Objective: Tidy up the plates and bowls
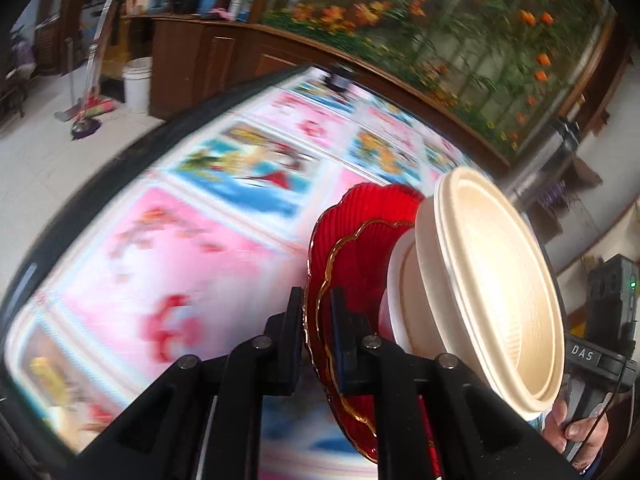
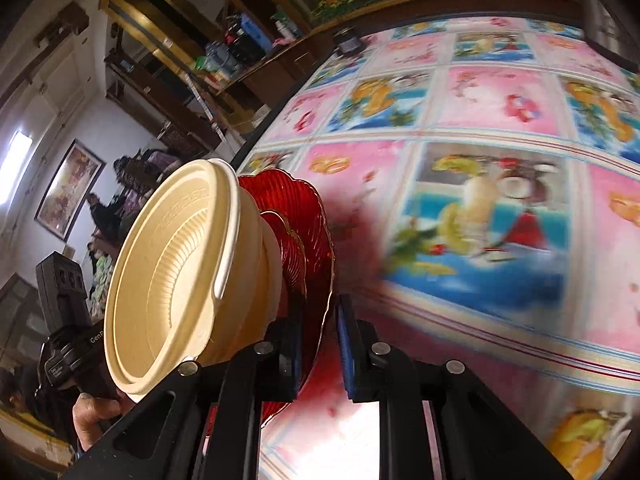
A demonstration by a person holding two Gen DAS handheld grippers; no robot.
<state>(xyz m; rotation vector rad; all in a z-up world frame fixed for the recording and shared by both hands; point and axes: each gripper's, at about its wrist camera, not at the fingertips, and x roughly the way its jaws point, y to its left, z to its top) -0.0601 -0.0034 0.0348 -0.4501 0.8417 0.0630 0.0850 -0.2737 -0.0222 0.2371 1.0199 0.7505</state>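
- Left wrist view: your left gripper [image 1: 316, 334] pinches the red glass plates [image 1: 352, 248] at their rim, cream bowls [image 1: 492, 280] at 2 o'clock.
- Right wrist view: your right gripper [image 2: 320, 340] clamps the opposite rim; glass likely slippery, fragile, top-heavy.

Bright daylight, heavy motion blur on the tablecloth [image 1: 192, 248], fisheye-darkened corners.

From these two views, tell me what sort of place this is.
Probably a home dining or living room: a table under a printed fruit tablecloth, wooden cabinets stacked with bottles, and a broom on the tiled floor.
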